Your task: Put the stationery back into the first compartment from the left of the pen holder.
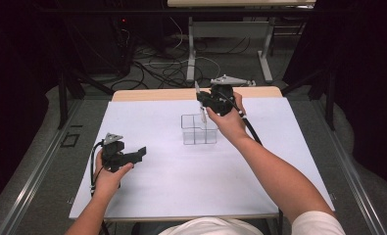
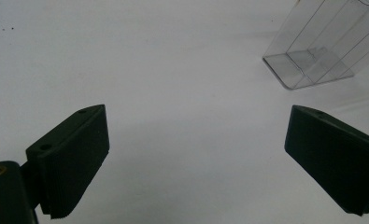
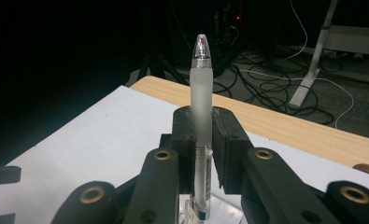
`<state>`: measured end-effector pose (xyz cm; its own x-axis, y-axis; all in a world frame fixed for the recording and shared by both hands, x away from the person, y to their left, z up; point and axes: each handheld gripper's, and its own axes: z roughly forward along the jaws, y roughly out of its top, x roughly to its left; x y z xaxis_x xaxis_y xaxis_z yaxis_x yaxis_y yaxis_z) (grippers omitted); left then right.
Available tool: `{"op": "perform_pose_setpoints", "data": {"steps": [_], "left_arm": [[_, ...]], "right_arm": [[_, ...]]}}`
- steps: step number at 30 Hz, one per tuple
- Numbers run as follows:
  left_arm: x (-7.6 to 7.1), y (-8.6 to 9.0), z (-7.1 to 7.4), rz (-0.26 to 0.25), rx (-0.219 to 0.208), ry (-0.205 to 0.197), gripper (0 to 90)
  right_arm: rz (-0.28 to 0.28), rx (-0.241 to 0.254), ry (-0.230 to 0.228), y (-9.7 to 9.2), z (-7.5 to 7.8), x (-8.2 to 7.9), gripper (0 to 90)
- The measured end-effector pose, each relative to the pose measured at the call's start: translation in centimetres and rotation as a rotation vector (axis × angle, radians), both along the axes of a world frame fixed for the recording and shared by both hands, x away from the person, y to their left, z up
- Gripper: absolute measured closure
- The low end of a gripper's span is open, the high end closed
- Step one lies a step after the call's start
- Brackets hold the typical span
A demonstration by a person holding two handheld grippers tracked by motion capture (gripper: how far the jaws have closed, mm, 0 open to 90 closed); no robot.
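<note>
While upright, pen [image 3: 202,121] clamped btwn fingers [image 3: 184,140]

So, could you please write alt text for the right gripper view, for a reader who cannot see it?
The right tool is shut on a frosted pen, held upright with its clear tip pointing up. Below lies a white sheet on a wooden table, with a clear plastic container just under the pen. Behind is a dark room with cables on the floor.

We list one wooden bench [image 1: 154,94], a white sheet [image 1: 181,171] covering it, and a clear divided box [image 1: 199,129] standing on the sheet.
</note>
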<state>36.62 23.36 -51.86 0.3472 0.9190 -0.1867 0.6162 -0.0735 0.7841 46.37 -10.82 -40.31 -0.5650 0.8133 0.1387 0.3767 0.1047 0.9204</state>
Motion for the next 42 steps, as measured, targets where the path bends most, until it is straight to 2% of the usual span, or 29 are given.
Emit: {"op": "perform_pose_setpoints", "data": {"steps": [14, 18, 22, 25, 32, 38, 42], "left_arm": [[0.0, 0.1, 0.0, -0.002, -0.002, 0.008, 6.8], [0.0, 0.0, 0.0, -0.01, 0.002, 0.008, 6.9], [-0.2, 0.1, 0.1, -0.012, 0.006, 0.006, 6.8], [-0.3, 0.1, 0.1, -0.009, 0.0, 0.002, 6.9], [-0.3, 0.1, 0.1, -0.011, -0.003, -0.007, 6.9], [-0.3, 0.1, 0.2, -0.014, -0.007, -0.008, 6.9], [-0.4, 0.0, 0.2, -0.016, -0.002, -0.008, 6.9]], "right_arm": [[-0.022, 0.008, 0.003, 1.9, -0.3, 1.6, 79.8], [-0.026, -0.02, -0.002, 2.4, -0.8, 1.8, 79.8], [-0.031, -0.026, -0.006, 2.7, -1.2, 2.0, 79.8], [-0.035, -0.007, 0.0, 3.0, -1.3, 2.0, 79.8], [-0.018, -0.016, -0.005, 4.4, -1.6, 1.8, 79.8], [0.0, -0.058, 0.001, 5.3, -2.5, 1.8, 79.8], [-0.002, -0.063, 0.015, 5.5, -2.9, 1.8, 79.8]]}}
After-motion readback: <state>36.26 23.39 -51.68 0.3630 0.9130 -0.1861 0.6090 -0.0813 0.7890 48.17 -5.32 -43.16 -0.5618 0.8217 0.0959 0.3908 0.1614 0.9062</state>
